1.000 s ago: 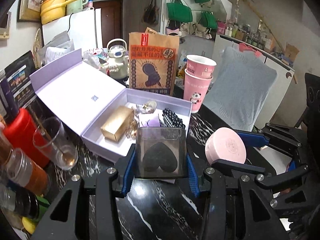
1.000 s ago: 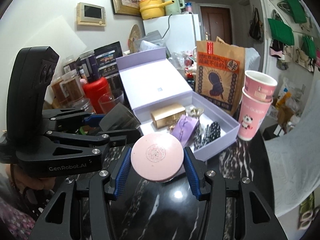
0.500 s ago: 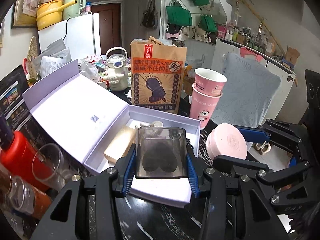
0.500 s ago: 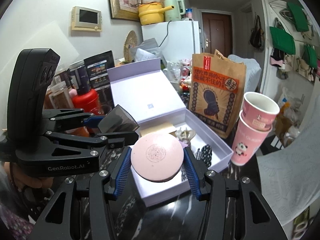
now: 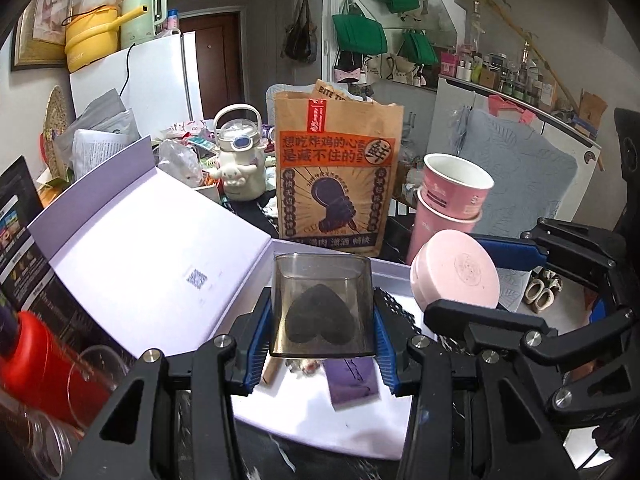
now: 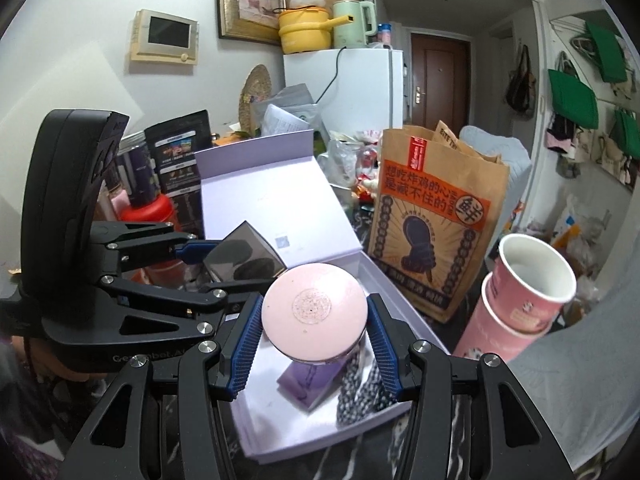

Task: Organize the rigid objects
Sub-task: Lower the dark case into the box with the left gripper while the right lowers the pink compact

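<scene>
Both my claws have advanced from the dark marbled table edge to a position over the open lilac cardboard gift box (image 5: 256, 264). My left claw (image 5: 322, 340) is clamped on the smoky transparent square case holding a black heart-shaped puff (image 5: 322, 308). My right claw (image 6: 314, 336) grips the round pink compact (image 6: 315, 311) at its rim. Release into the box appears imminent. Box contents beneath are largely hidden: only a purple packet (image 6: 310, 380) and black-and-white dotted fabric (image 6: 358, 388) show.
</scene>
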Motion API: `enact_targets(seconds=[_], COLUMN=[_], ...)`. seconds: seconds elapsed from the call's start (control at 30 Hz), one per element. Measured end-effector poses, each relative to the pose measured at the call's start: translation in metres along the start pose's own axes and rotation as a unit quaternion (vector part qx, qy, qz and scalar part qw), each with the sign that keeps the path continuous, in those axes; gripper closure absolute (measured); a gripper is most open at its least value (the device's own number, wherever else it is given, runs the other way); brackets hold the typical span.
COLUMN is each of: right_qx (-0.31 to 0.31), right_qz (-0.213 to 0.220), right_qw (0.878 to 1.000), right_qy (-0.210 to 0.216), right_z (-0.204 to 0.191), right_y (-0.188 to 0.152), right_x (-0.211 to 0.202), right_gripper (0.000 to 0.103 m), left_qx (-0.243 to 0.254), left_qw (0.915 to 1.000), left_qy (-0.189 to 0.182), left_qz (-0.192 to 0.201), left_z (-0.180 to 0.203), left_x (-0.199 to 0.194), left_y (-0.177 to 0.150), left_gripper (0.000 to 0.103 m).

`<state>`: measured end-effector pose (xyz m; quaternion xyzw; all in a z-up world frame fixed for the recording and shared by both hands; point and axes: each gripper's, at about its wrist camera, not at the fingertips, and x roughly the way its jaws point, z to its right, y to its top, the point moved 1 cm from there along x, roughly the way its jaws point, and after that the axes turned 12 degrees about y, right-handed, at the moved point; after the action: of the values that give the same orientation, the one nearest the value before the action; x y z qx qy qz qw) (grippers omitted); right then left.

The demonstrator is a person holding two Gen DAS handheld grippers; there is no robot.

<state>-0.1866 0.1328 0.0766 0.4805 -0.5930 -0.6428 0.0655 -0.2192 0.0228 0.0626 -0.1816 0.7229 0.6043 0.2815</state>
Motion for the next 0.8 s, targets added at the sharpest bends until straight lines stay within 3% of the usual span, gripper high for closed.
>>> enact_targets(seconds=[0.3, 0.8], right_qx=[0.004, 0.027], right_qz=[-0.008, -0.046], right_qw=[1.000, 0.998], right_qy=[-0.008, -0.015], right_z=[0.017, 0.045], right_y=[0.005, -0.005], right_x=[0.028, 0.070], right_gripper=[0.052, 0.052], left_qx=[-0.003, 0.014], left_qw=[0.9999, 0.9978], left_qy=[0.008, 0.004], left_qz=[-0.010, -0.064], left_z=[-0.011, -0.008], left_x=[0.032, 0.085], left_y=[0.009, -0.002], left_gripper=[0.058, 0.058])
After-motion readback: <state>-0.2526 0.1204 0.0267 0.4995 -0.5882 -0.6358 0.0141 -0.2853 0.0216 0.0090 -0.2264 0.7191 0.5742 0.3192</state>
